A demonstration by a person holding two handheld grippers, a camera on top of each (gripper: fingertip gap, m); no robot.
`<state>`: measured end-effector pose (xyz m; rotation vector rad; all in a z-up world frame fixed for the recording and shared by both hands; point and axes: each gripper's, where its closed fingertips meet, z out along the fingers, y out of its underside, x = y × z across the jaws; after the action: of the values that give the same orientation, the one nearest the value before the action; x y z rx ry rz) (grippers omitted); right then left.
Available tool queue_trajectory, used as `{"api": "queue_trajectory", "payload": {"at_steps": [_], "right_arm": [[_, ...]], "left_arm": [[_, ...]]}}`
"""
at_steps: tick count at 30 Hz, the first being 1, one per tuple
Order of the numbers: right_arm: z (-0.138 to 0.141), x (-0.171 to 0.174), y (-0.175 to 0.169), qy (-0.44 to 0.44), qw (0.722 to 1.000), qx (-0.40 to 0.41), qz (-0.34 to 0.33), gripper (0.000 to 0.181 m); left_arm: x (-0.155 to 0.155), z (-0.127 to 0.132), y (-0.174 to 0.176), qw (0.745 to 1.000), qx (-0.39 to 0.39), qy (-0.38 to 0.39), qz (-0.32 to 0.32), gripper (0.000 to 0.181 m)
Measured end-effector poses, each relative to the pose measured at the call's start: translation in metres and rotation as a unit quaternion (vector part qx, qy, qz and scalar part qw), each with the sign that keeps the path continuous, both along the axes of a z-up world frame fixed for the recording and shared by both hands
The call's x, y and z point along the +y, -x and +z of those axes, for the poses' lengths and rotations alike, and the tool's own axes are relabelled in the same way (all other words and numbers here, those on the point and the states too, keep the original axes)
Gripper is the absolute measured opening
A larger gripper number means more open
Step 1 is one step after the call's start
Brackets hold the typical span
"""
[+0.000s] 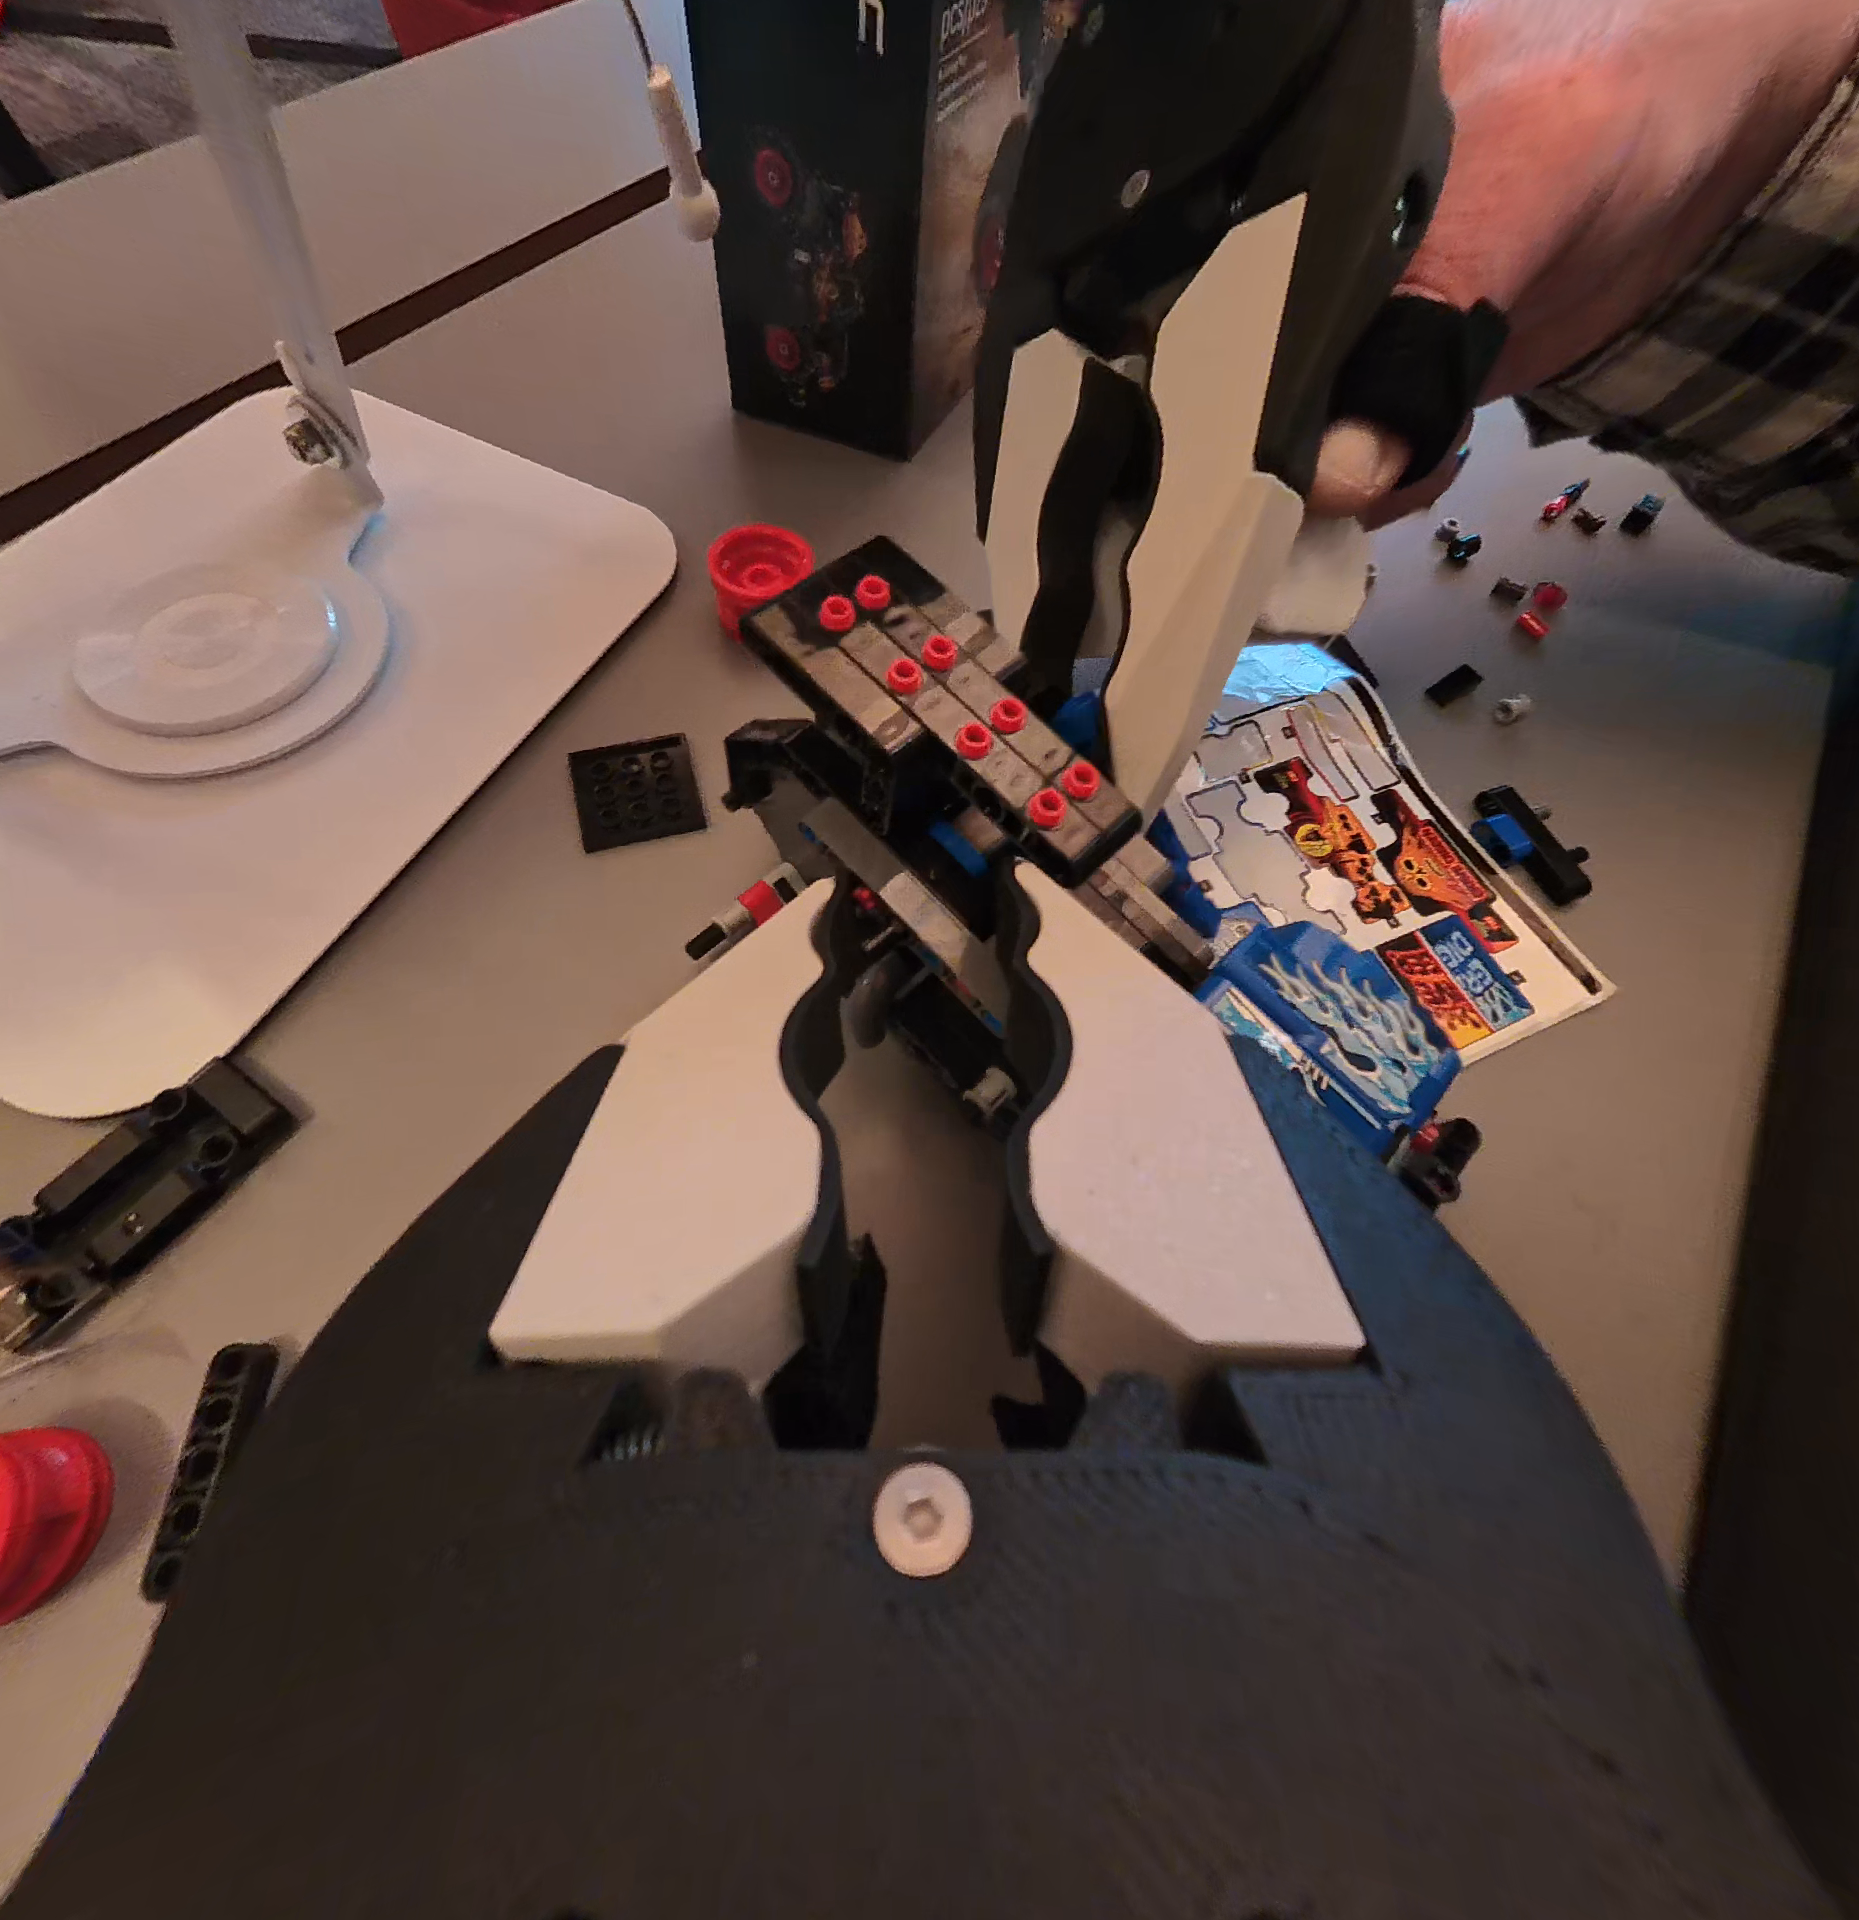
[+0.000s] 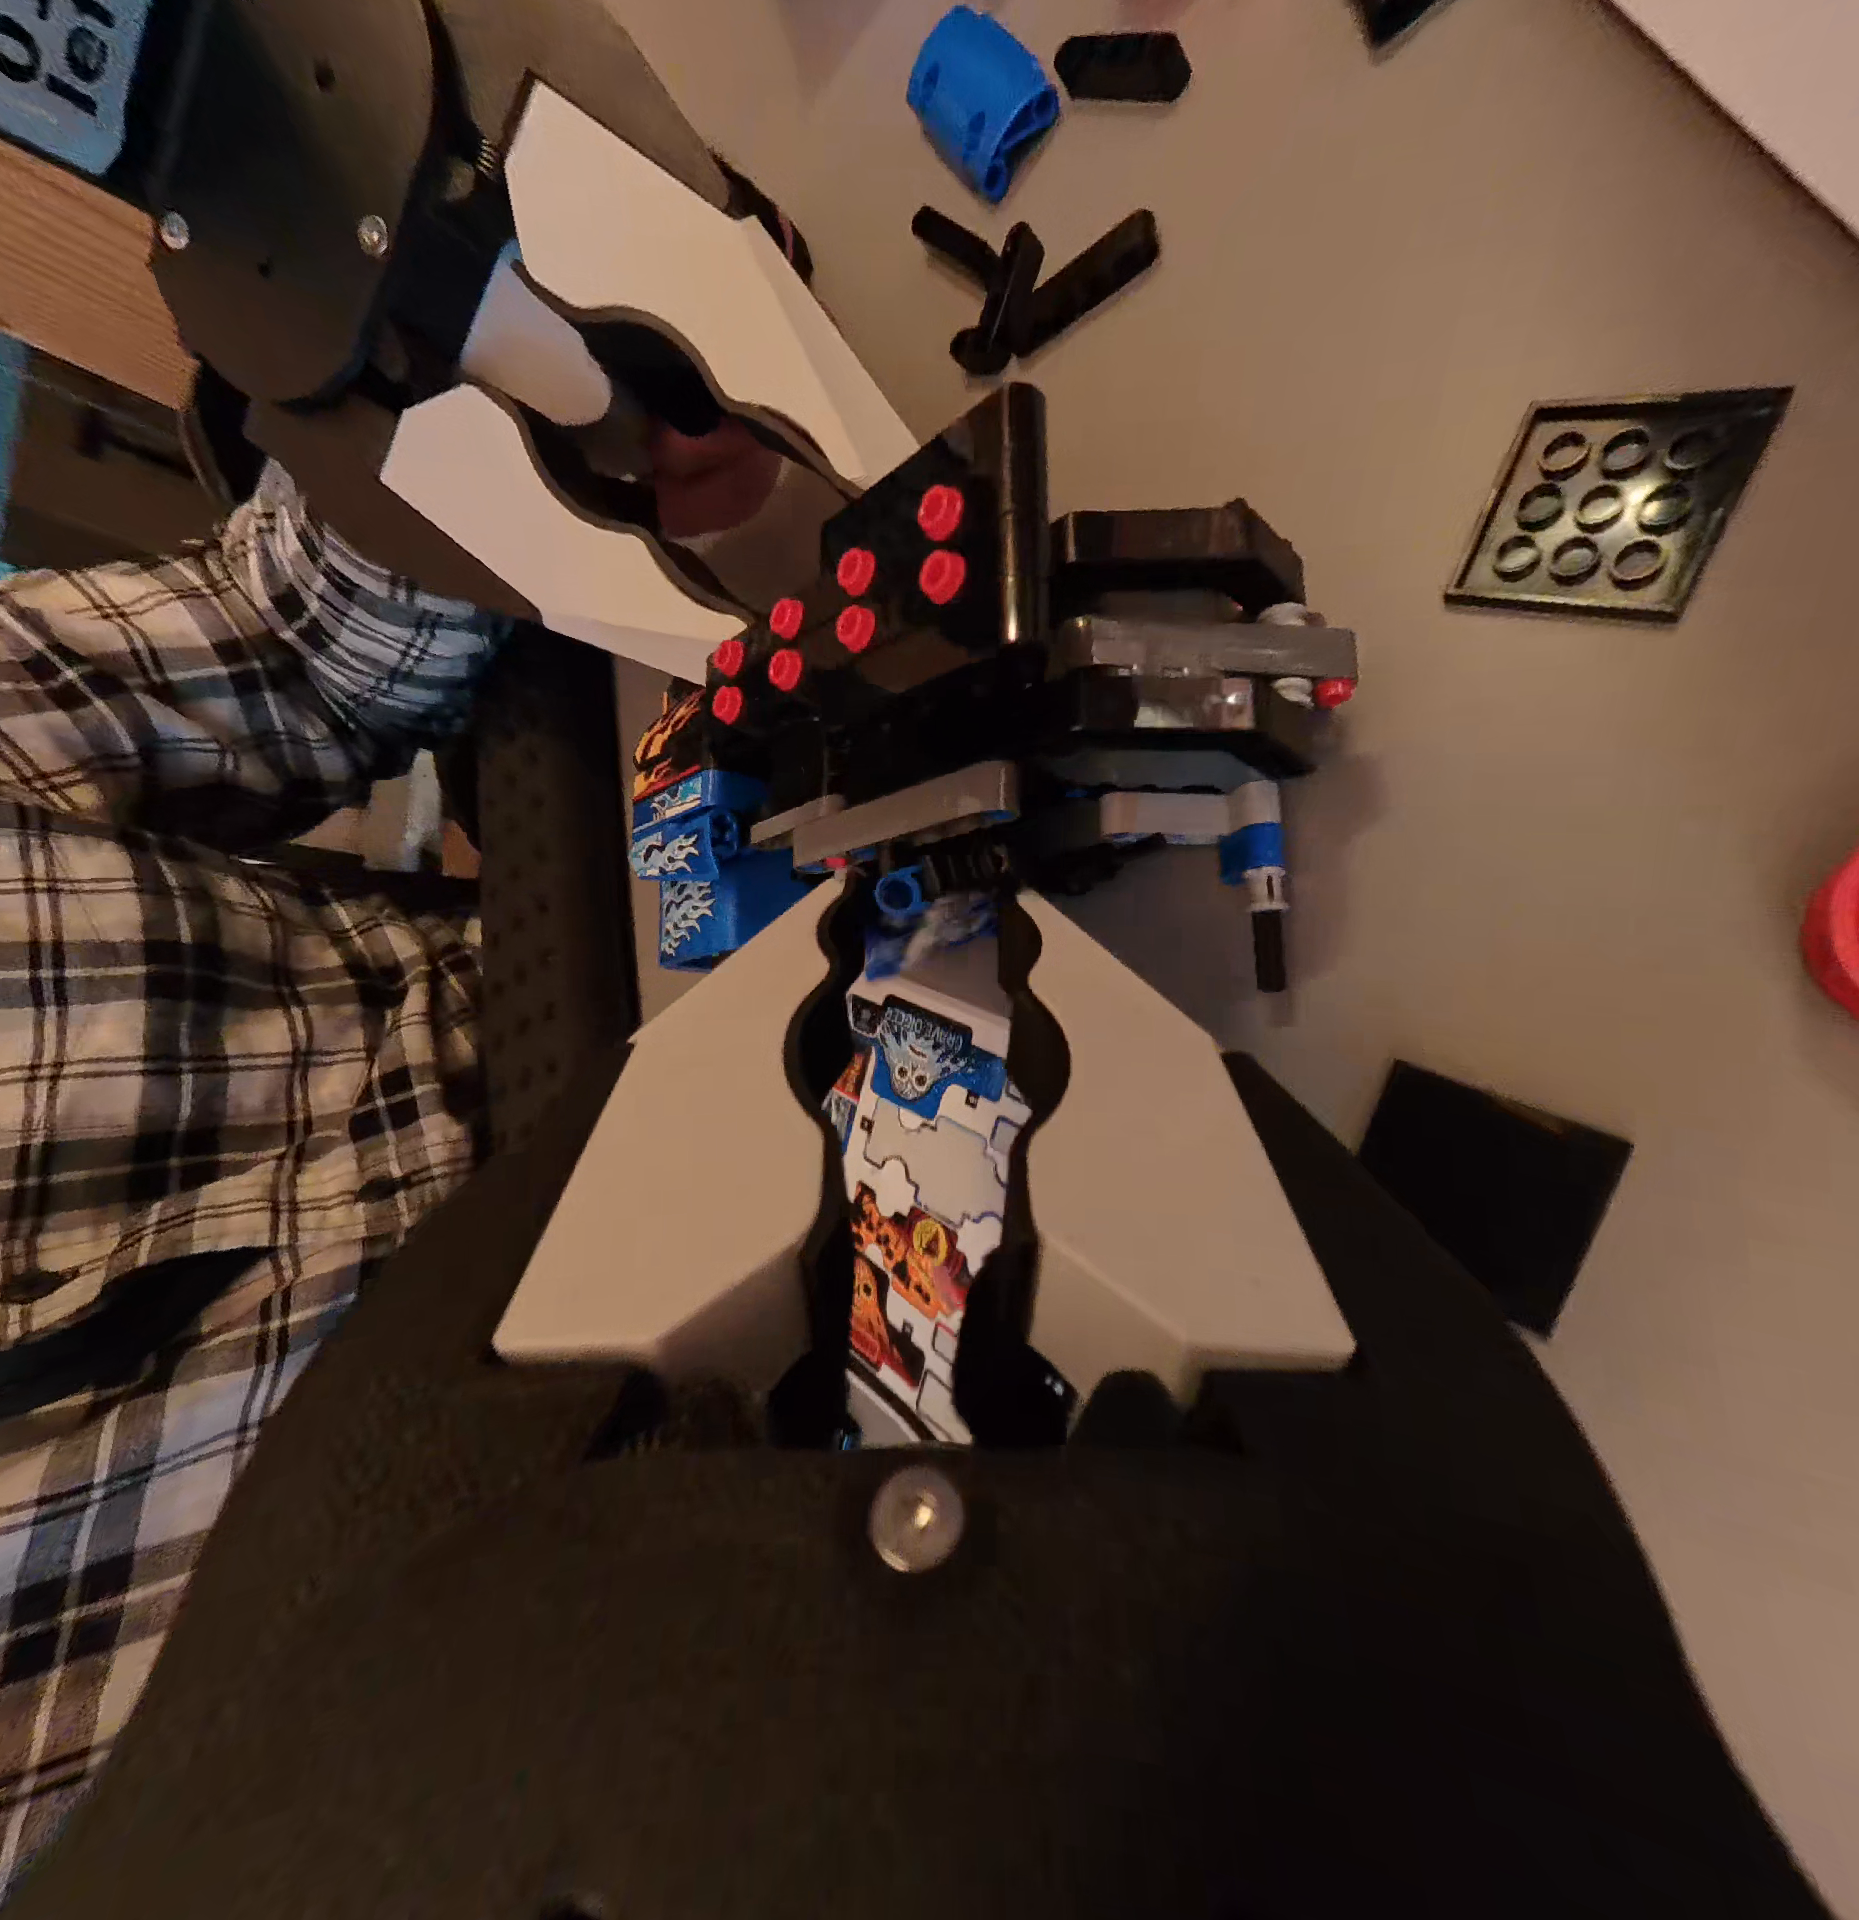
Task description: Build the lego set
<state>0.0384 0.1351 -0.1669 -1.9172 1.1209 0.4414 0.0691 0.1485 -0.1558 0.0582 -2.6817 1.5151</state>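
Fingers (image 1: 1018, 1039) of the left gripper (image 1: 920, 914) pinch the lego model (image 1: 956, 727) from below; right gripper (image 2: 930, 904) clamps its blue underside. Model hangs just above the sticker sheet (image 1: 1424, 873) on the desk (image 1: 489, 831).

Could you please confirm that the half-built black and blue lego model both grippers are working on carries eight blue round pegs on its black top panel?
Not quite: the eight round pegs are red, not blue, as the left wrist view shows. They do sit on the black top panel of the half-built black and blue lego model.
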Motion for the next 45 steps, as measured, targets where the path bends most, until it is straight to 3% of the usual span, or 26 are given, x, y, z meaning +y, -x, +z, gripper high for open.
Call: {"api": "queue_trajectory", "payload": {"at_steps": [7,14,21,26,28,30,33,37,41,45], "right_arm": [[0.007,-0.006,0.004,-0.053,0.998,-0.029,-0.015,0.025],[0.008,-0.005,0.008,-0.044,0.997,-0.055,-0.018,0.024],[0.005,-0.010,0.015,-0.037,0.996,-0.076,-0.039,0.023],[0.024,-0.017,0.020,-0.087,0.990,-0.088,-0.070,0.023],[0.036,-0.019,0.021,-0.113,0.985,-0.099,-0.087,0.023],[0.048,-0.018,0.022,-0.142,0.978,-0.109,-0.105,0.023],[0.061,-0.011,0.021,-0.176,0.969,-0.117,-0.128,0.023],[0.069,-0.002,0.021,-0.209,0.959,-0.116,-0.154,0.023],[0.076,-0.011,0.016,-0.225,0.948,-0.130,-0.184,0.023],[0.081,-0.017,0.014,-0.237,0.940,-0.146,-0.196,0.023]], "left_arm": [[-0.004,0.000,0.003,1.000,0.002,0.004,-0.006,0.025],[-0.004,0.001,0.002,1.000,0.000,0.004,-0.004,0.026],[-0.001,0.005,-0.001,1.000,-0.009,0.000,0.003,0.041],[0.012,0.039,-0.008,0.997,-0.060,0.036,0.030,0.050],[0.013,0.054,0.002,0.994,-0.088,0.059,0.032,0.051],[0.004,0.064,0.032,0.991,-0.112,0.079,-0.001,0.048],[-0.017,0.042,0.073,0.983,-0.174,0.034,-0.048,0.053],[-0.027,0.030,0.070,0.962,-0.271,-0.005,-0.019,0.041],[-0.027,0.038,0.067,0.955,-0.296,0.009,-0.003,0.025],[-0.026,0.045,0.066,0.963,-0.269,0.032,-0.003,0.014]]}}
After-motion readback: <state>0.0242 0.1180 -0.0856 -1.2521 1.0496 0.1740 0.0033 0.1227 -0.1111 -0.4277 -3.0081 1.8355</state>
